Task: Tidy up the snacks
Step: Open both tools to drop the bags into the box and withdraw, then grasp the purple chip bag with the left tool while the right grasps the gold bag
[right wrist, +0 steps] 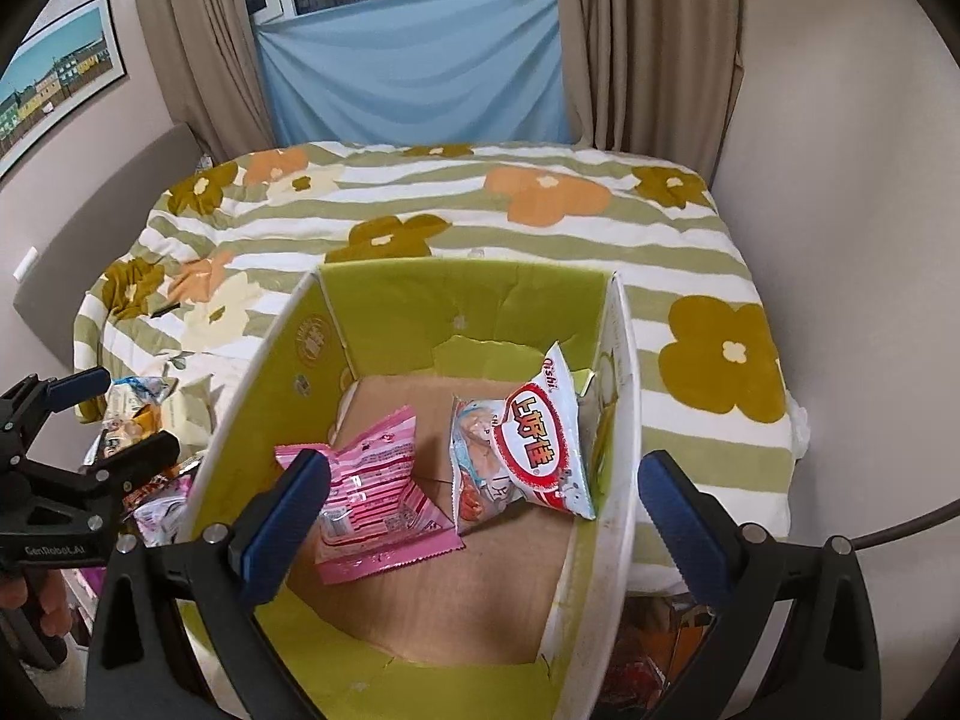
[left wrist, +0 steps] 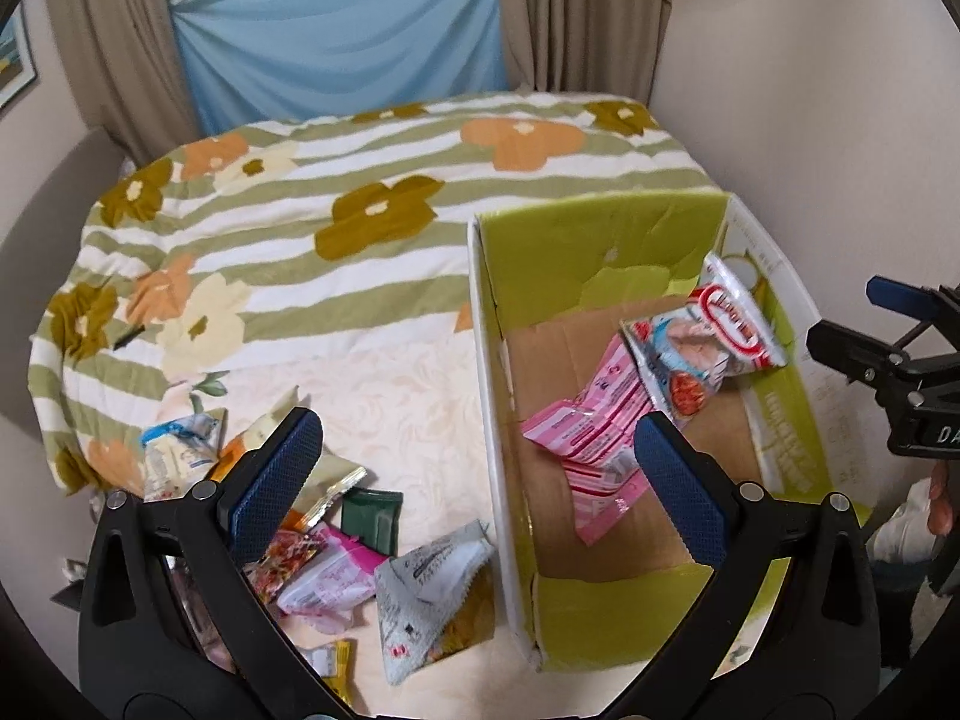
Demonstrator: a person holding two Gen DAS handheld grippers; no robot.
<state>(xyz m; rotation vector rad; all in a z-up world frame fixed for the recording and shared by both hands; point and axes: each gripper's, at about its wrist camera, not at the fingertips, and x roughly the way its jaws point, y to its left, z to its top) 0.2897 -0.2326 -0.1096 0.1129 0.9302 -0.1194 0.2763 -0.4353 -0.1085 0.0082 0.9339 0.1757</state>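
1. Right gripper (right wrist: 483, 510) hangs over the cardboard box (right wrist: 621, 420) with its blue pads spread wide apart. Nothing sits between the pads, and neither of them touches a packet or the box wall.
2. Below that wide gap lies a pink striped packet (right wrist: 372, 498), flat on the brown box floor toward the left inner wall.
3. Just right of it, the white packet with the red oval label (right wrist: 540, 444) leans tilted against the right inner wall, resting over a pale blue packet (right wrist: 480, 462) beneath it.
4. Left gripper (left wrist: 474, 486) is splayed wide as well, and it grips nothing. In its own view the left pad (left wrist: 273, 480) is above the loose pile on the bed, and the right pad (left wrist: 678, 492) appears over the box interior, with the box's white left wall (left wrist: 489, 420) running up between them.
5. The pile outside the box, on the cream sheet: a grey-white crumpled packet (left wrist: 426, 594) nearest the box wall, a pink-and-white packet (left wrist: 336, 576) beside it, a dark green packet (left wrist: 372, 516) just behind, and a small yellow one (left wrist: 330, 660) in front. More wrappers lie further left, partly hidden behind the left finger.
6. The flowered, green-striped blanket (left wrist: 360, 180) covers the bed behind the box and pile.
7. At the right edge of the left view, the other gripper's black frame shows, with fingers of a hand (left wrist: 939, 498) just below it.
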